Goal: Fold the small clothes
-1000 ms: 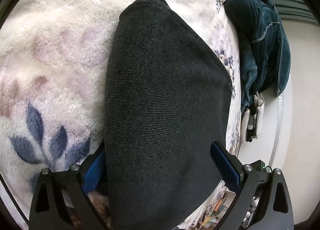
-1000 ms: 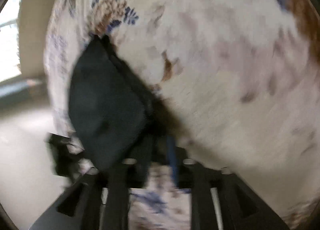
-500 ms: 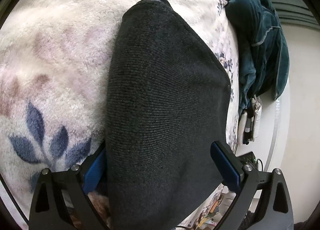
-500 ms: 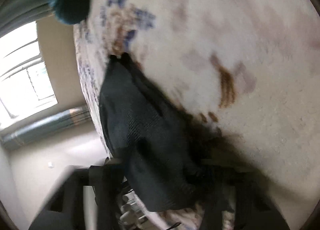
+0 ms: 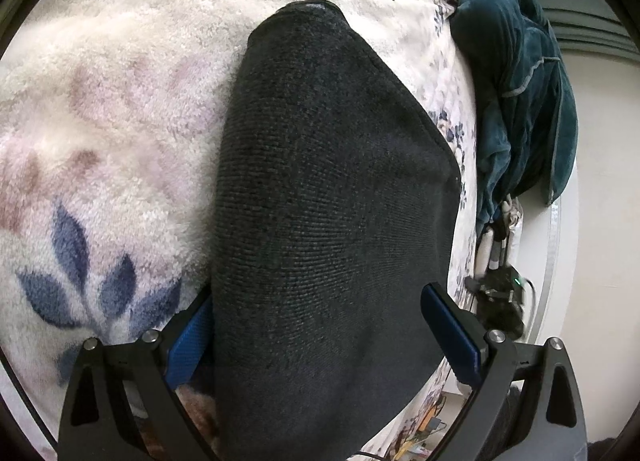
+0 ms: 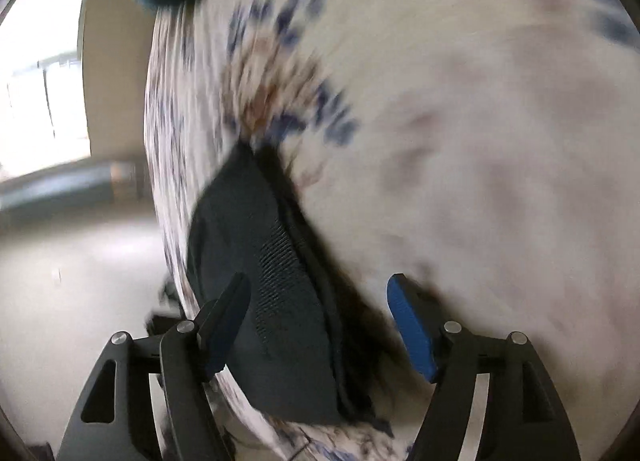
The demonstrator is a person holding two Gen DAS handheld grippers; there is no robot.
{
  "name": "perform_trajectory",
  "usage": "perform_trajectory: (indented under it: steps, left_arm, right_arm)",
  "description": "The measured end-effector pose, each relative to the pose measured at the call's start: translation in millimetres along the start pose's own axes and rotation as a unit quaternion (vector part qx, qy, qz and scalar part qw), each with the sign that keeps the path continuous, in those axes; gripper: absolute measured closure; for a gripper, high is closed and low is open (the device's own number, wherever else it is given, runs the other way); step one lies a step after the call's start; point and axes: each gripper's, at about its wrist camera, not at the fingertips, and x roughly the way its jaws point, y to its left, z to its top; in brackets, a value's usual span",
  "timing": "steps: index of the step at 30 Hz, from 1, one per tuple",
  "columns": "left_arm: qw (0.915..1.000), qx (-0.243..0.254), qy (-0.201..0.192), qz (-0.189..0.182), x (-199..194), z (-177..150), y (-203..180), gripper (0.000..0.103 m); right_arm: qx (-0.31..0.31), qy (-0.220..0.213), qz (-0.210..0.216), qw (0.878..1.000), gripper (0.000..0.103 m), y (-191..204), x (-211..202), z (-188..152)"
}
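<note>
Our left gripper (image 5: 320, 325) has its jaws spread wide, with the dark knit garment (image 5: 332, 197) lying between the blue pads (image 5: 450, 331); we cannot tell whether the pads touch the cloth. Our right gripper (image 6: 320, 317) shows its jaws opening, and the folded edge of the same garment (image 6: 272, 293) sits between them with clear space on the right-hand pad's side, so nothing is pinched there. We see the garment lying on the fleece blanket (image 5: 120, 101) of a bed, near the blanket's edge. We note the blanket is cream with blue and brown flower prints. Beyond the garment, at the far edge of the bed, we see a crumpled teal garment (image 5: 520, 81). The right wrist view is blurred, so we leave its finer detail untold.
</note>
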Motion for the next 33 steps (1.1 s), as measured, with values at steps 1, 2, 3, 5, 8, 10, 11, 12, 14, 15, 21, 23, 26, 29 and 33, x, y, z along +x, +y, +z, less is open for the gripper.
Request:
perform_trajectory:
  steps: [1,2,3,5,8,10,11,12,14,15,21,23,26,29,33]
  left_arm:
    - [1.0,-0.003,-0.001,-0.001,0,0,1,0.003]
    - [1.0,-0.006,-0.003,-0.004,0,1,1,0.003]
    - [0.9999,-0.007,-0.005,-0.006,1,2,1,0.003]
    - [0.9999,-0.008,-0.006,-0.009,2,3,2,0.003]
    - [0.9999,-0.003,-0.008,-0.011,3,3,3,0.003]
    - [0.9999,-0.001,-0.01,-0.008,5,3,2,0.003]
    - [0.9999,0.0,-0.01,-0.007,5,3,1,0.003]
    - [0.9999,0.001,-0.011,-0.004,5,3,0,0.003]
    - [0.9998,0.009,-0.019,0.003,4,2,-5,0.004]
    - [0.9993,0.018,-0.031,0.004,2,1,-10,0.005]
    - [0.9936,0.076,-0.075,0.037,-12,-2,-41,0.08]
    - [0.9916,0.093,-0.079,0.043,-18,-3,-51,0.08]
    - [0.9913,0.096,-0.083,0.036,-29,6,-62,0.081]
    - [0.9901,0.102,-0.09,0.034,-36,28,-75,0.081]
    - [0.9867,0.122,-0.103,0.031,-45,69,-100,0.081]
  right_arm:
    - [-0.018,0.051,0.019,0.998,0.03,4,24,8]
    - [-0.036,0.093,0.017,0.995,0.029,8,47,14]
    - [-0.052,0.114,0.018,0.992,0.028,11,62,19]
    - [-0.077,0.146,0.063,0.984,0.02,22,78,27]
    - [-0.093,0.192,0.087,0.973,0.02,35,96,31]
    - [-0.108,0.23,0.099,0.962,0.02,50,115,26]
    - [-0.112,0.238,0.1,0.96,0.02,56,123,25]
    - [-0.12,0.248,0.099,0.956,0.02,64,135,24]
    - [-0.131,0.258,0.091,0.953,0.02,73,145,12]
    - [-0.134,0.254,0.081,0.954,0.02,80,153,10]
    - [-0.145,0.195,0.011,0.97,0.073,92,135,-6]
    - [-0.147,0.18,0.007,0.973,0.076,99,129,-10]
    - [-0.159,0.159,-0.005,0.974,0.076,116,122,-16]
    - [-0.159,0.146,0.01,0.976,0.077,134,114,-10]
    - [-0.162,0.125,0.031,0.978,0.077,168,103,18]
